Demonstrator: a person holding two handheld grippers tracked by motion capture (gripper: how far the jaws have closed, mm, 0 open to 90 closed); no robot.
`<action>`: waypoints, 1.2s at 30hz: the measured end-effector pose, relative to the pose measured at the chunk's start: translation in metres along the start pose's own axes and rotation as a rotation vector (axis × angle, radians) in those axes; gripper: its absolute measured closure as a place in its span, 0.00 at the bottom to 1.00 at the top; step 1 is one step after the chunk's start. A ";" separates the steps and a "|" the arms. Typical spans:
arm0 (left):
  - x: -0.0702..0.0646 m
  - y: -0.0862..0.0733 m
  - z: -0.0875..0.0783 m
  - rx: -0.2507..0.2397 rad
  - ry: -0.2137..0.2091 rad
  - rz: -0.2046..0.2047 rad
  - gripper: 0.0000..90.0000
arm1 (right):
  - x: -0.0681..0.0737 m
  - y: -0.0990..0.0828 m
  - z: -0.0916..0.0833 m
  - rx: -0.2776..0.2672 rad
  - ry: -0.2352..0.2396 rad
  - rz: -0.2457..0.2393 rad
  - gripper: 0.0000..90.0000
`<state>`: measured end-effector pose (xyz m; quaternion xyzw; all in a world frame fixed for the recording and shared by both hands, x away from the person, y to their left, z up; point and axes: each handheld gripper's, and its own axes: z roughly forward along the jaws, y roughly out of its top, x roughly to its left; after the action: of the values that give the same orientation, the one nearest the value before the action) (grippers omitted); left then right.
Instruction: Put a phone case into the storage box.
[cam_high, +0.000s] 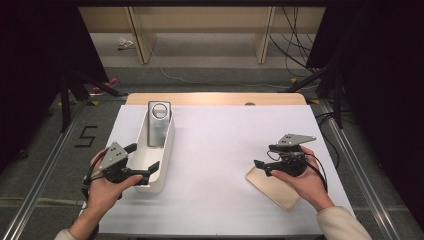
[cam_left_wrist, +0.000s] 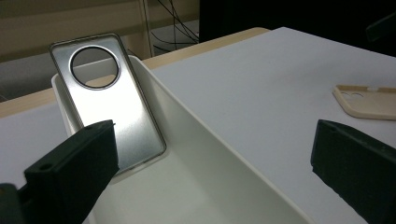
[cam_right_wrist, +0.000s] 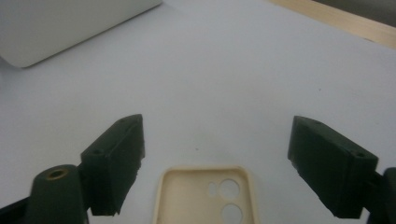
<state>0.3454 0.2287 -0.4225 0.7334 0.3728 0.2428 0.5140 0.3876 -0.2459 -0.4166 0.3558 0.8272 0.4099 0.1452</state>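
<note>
1. The case (cam_high: 274, 187) is a thin cream phone shell with rounded corners and a raised rim; its hollow side faces up, and in the right gripper view (cam_right_wrist: 205, 196) one larger round cut-out, another below it and a small slot beside them show near one end.
2. It lies flat on the white counter (cam_high: 220, 150), at the person's right and near the front edge.
3. In the high view its long axis runs on a diagonal, from far-left to near-right. The end with the cut-outs points toward the tray.
4. The tray (cam_high: 162, 165) is a long, narrow white tub with tall walls, standing on the left half of the counter, well apart from the case. Its long axis runs away from the person.
5. Inside the tray a plate (cam_left_wrist: 112, 102) of brushed silver metal leans against the far end wall, tilted, its upper end rising above the rim. It is phone-shaped, with a large round hole near the top.
6. The left gripper (cam_high: 145, 161) has its jaws wide apart, one over the inside of the tray and one outside its right wall, holding nothing.
7. The right gripper (cam_right_wrist: 212, 163) hovers over the case's cut-out end, jaws wide on either side of it, pads clear of it, nothing held.
</note>
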 end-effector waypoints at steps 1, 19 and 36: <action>0.000 0.000 0.000 0.002 -0.001 0.000 0.00 | 0.000 0.000 0.001 0.006 0.007 -0.002 0.27; -0.001 -0.004 0.005 0.023 -0.008 -0.004 0.02 | -0.004 0.003 0.022 0.279 -0.004 -0.045 1.00; -0.001 -0.003 0.005 0.023 -0.009 -0.003 0.03 | -0.017 0.001 0.056 0.455 -0.030 -0.040 1.00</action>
<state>0.3478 0.2253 -0.4270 0.7398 0.3744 0.2343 0.5075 0.4300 -0.2251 -0.4515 0.3689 0.9030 0.2044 0.0817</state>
